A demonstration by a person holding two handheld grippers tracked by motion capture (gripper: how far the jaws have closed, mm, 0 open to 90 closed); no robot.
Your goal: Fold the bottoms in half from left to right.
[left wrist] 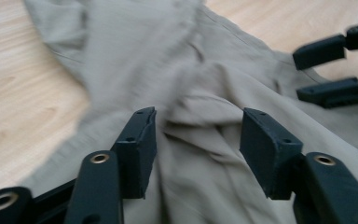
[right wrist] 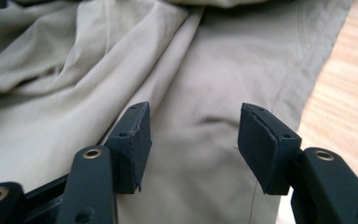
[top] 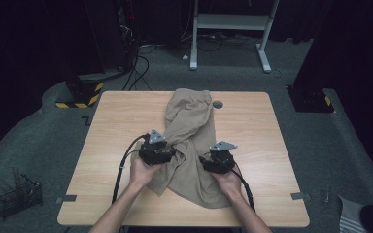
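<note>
Beige trousers (top: 190, 141) crumpled mid-desk (top: 111, 145). Left gripper (left wrist: 198, 135) spread over a fabric ridge, not pinching. Right gripper (right wrist: 193, 135) spread above flat cloth near the right edge.

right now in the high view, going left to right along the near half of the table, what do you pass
wire basket on the floor → left gripper → beige garment → right gripper → grey tape tab at the table's right edge
</note>
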